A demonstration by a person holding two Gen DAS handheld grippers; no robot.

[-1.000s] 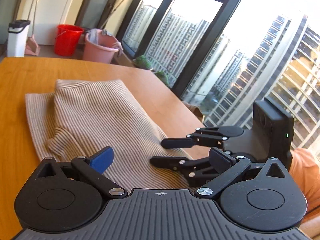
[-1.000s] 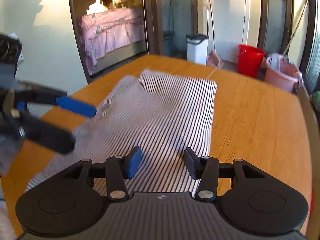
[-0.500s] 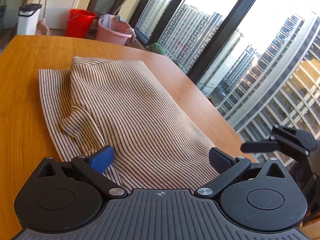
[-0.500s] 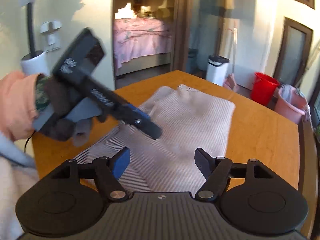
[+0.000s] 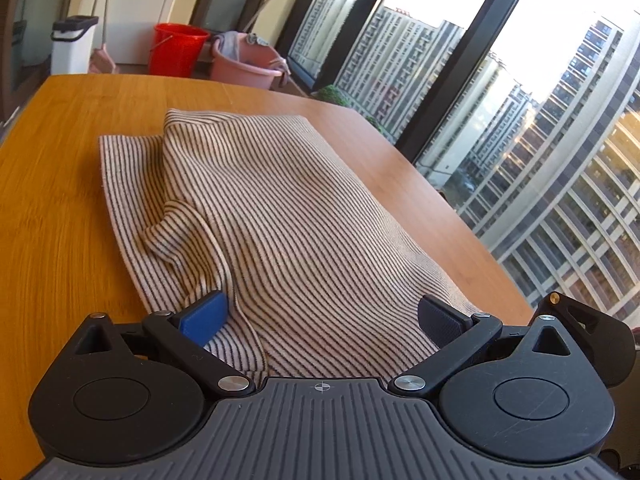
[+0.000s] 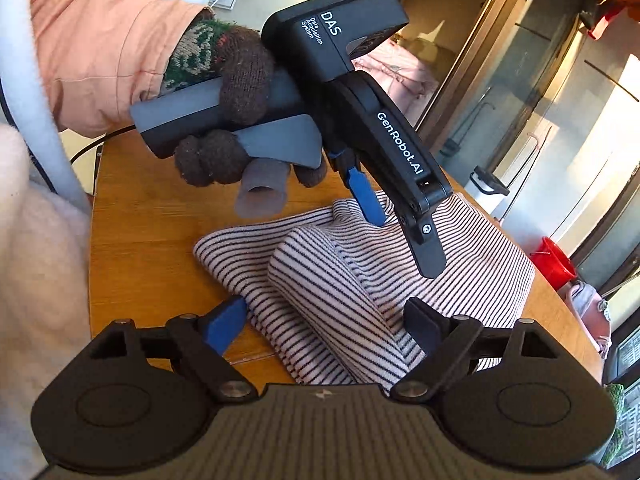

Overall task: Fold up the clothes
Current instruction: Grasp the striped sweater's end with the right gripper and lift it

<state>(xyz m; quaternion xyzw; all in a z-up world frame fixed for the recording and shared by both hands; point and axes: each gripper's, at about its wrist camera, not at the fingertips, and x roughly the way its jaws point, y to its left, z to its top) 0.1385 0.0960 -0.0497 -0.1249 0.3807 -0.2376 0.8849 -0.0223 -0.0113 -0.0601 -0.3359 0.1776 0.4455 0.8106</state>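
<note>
Two open tools (image 5: 322,314) over striped garment (image 5: 280,216)

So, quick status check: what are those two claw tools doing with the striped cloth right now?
Left gripper open over the striped beige cloth. Right gripper opening, a cloth fold between its pads, ungripped. Cloth part-folded on the wooden table. Nothing in the way.

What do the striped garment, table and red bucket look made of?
Striped garment: soft ribbed knit, likely cotton; it slumps in rounded folds. Table: wood or bamboo veneer, satin finish; fine grain lines show. Red bucket: probably plastic; smooth, uniform colour.
</note>
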